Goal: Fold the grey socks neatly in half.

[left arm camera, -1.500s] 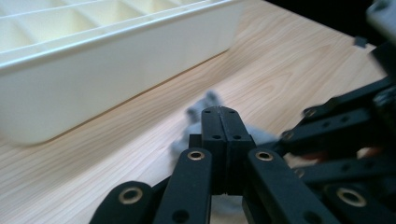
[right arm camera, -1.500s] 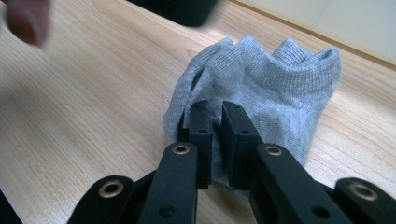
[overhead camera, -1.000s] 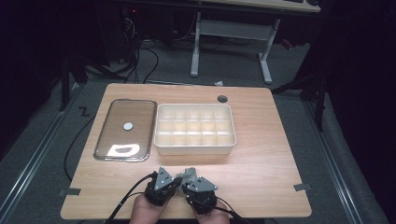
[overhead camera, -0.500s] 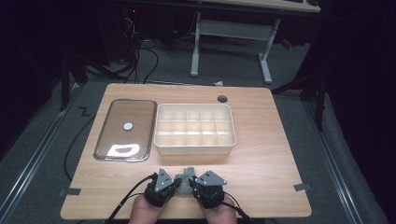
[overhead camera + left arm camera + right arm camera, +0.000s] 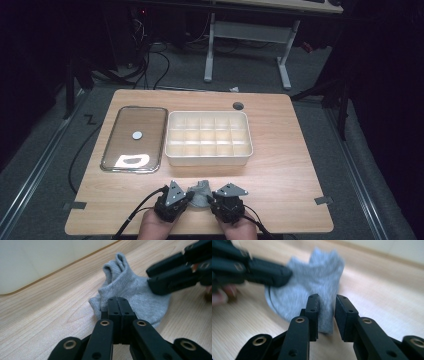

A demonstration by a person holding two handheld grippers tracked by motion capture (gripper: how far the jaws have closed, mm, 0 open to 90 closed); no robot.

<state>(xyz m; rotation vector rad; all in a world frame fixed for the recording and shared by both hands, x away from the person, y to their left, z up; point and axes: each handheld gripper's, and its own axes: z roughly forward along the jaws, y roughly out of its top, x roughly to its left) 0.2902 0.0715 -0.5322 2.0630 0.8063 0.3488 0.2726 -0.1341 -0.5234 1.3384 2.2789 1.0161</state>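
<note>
A small grey sock [image 5: 200, 192] lies crumpled on the wooden table [image 5: 280, 165] near its front edge, between the 2 hand-held grippers and in front of the white divided tray [image 5: 208, 138].

The left hand-held gripper [image 5: 117, 305] comes in from the sock's left side. In the left gripper view its 2 black jaws are pressed together with no gap showing, and their tips sit on the near edge of the sock, with a bit of grey fabric showing just left of them, so it looks clamped on that edge. The sock's cuff stands up in a fold behind the jaws.

The right hand-held gripper [image 5: 327, 305] reaches in from the sock's right side. In the right gripper view its jaws stand apart, with a strip of the sock's fabric running down between them; the left jaw touches the fabric, while a gap shows beside the right jaw. That view is somewhat blurred.

In the high view the person's 2 hands hold the grippers close together at the table's front edge, cables trailing back toward the person. The white tray has 2 rows of compartments. To its left, just beside it, lies a clear flat lid [image 5: 134, 138] with a small round knob at its centre.
</note>
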